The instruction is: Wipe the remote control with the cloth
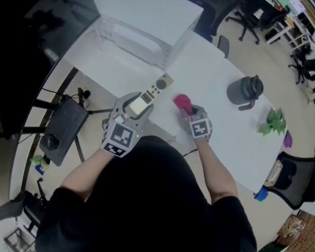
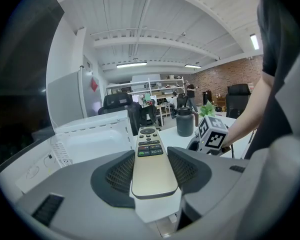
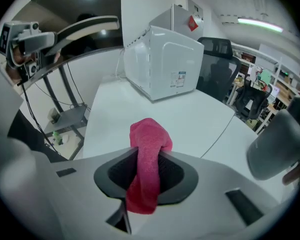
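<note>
A long white table with a curved near-left edge fills the scene, and the floor round it is pale. On its far left part stands a white box-shaped appliance; the label on its side is too small to read. To the right sit a dark jug and, further right, a small green plant. Black office chairs stand beyond the far right end. The room is a wide workshop with a white panelled ceiling, strip lights and a brick wall far right; a red diamond marks a tall white cabinet, its print unreadable. The left gripper is clamped on the near end of the remote, which points away over the table's near part; its button legends cannot be read. Just to its right, the right gripper is clamped on the pink cloth, whose folded top bulges out beyond the pads. Black-and-white square markers cover each gripper's cube.
</note>
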Demonstrator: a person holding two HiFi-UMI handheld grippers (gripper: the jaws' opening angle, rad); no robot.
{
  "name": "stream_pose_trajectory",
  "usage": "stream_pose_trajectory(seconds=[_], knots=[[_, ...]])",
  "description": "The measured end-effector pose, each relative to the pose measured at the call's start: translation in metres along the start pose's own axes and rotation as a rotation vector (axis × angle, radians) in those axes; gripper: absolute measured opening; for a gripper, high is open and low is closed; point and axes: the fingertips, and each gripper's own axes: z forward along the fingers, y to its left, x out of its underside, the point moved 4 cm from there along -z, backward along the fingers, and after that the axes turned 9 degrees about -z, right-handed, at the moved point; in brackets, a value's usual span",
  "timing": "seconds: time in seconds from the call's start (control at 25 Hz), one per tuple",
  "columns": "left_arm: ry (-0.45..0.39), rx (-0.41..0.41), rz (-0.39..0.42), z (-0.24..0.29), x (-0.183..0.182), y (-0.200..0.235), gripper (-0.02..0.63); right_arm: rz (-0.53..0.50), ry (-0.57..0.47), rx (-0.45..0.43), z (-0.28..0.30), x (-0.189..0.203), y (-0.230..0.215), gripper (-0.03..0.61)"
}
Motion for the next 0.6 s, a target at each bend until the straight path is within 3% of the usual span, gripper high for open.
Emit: stream_pose_trajectory(seconds=[0.2, 0.36, 0.6], knots=[[-0.001, -0.007, 0.015, 0.004, 0.000, 0.002, 0.202, 0.040, -0.200, 0.011, -0.052, -0.039, -0.002, 0.098], [-0.002, -0.014, 0.030, 0.008, 0.000, 0.007, 0.202, 0.047, -0.298, 0.018, -0.091, -0.065, 0.000, 0.100], [0.002, -0.012, 0.118, 0.016, -0.002, 0.008, 0.202, -0.022, -0.450, -0.002, -0.147, -0.116, 0.014, 0.100]])
